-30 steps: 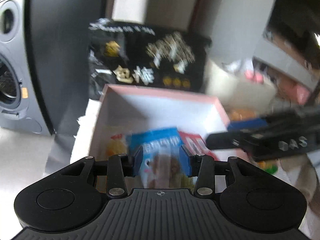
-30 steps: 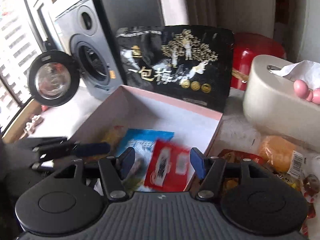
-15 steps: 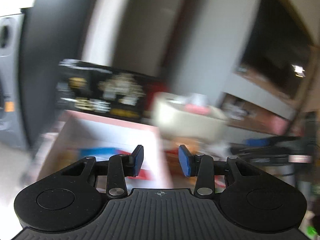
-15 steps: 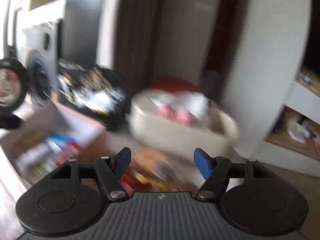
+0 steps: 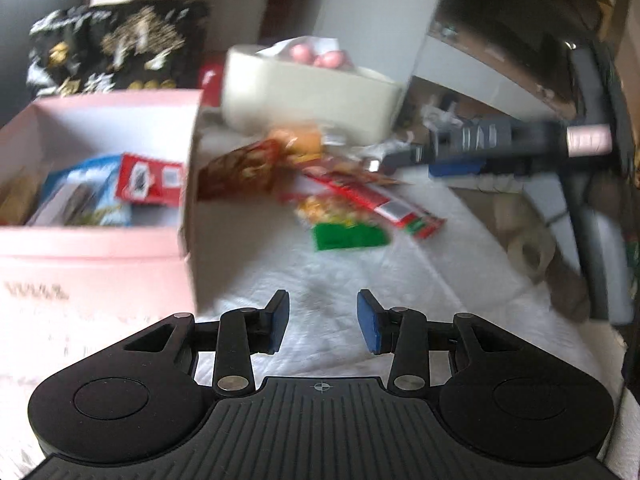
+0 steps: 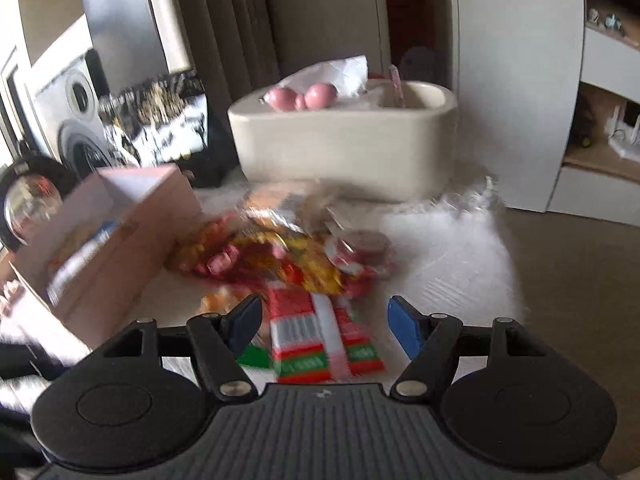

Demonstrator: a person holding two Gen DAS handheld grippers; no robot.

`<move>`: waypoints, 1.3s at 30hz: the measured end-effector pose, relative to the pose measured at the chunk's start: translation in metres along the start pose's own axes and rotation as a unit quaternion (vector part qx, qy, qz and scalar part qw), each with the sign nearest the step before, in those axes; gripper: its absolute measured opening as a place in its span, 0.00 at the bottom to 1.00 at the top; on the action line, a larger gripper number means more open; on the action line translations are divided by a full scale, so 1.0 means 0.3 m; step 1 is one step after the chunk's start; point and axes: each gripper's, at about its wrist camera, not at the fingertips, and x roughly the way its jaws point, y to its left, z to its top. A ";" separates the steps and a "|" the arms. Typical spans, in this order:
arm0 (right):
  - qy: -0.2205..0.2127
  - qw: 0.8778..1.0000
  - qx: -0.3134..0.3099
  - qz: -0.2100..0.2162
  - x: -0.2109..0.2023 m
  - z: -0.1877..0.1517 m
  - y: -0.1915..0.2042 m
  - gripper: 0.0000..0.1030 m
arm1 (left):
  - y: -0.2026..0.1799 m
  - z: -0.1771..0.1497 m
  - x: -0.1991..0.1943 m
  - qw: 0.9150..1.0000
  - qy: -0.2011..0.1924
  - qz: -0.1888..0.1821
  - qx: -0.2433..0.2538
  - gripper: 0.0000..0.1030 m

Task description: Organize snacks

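Note:
A pink cardboard box (image 5: 100, 240) (image 6: 120, 236) holds a blue packet (image 5: 86, 200) and a red packet (image 5: 150, 180). To its right a pile of loose snack packets (image 5: 340, 196) (image 6: 296, 256) lies on white cloth. My left gripper (image 5: 322, 316) hangs over bare cloth right of the box; its jaws are closing with nothing between them. My right gripper (image 6: 324, 320) stands open just above a red, white and green packet (image 6: 308, 336), whose near end lies between the fingers without the pads touching it. The right gripper (image 5: 452, 156) also shows in the left wrist view.
A cream tissue holder (image 6: 344, 144) (image 5: 312, 92) with pink balls on top stands behind the pile. A black and gold bag (image 5: 116, 48) (image 6: 160, 120) leans behind the box. A grey speaker (image 6: 76, 120) is at far left. White shelving (image 6: 600, 120) is at right.
Both grippers swung right, away from above the box to the loose pile. The blue packet that was between my left fingers now lies in the box. The right jaws stand wider.

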 end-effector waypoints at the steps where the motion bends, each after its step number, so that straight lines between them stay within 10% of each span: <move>1: -0.007 1.000 0.006 0.002 0.009 0.015 0.005 0.68 | 0.013 -0.004 0.007 1.000 0.000 0.002 -0.007 0.40; 15: 0.041 0.990 0.137 0.013 0.435 0.250 -0.016 0.68 | 0.051 -0.063 -0.011 0.999 -0.024 -0.026 -0.009 0.39; 20: 0.042 0.988 0.136 0.058 0.367 0.220 -0.044 0.46 | 0.063 -0.060 -0.011 0.999 -0.025 -0.031 -0.017 0.39; 39: 0.084 0.991 -0.007 0.100 0.030 -0.022 0.132 0.41 | -0.039 -0.024 0.004 1.000 0.021 0.004 -0.022 0.38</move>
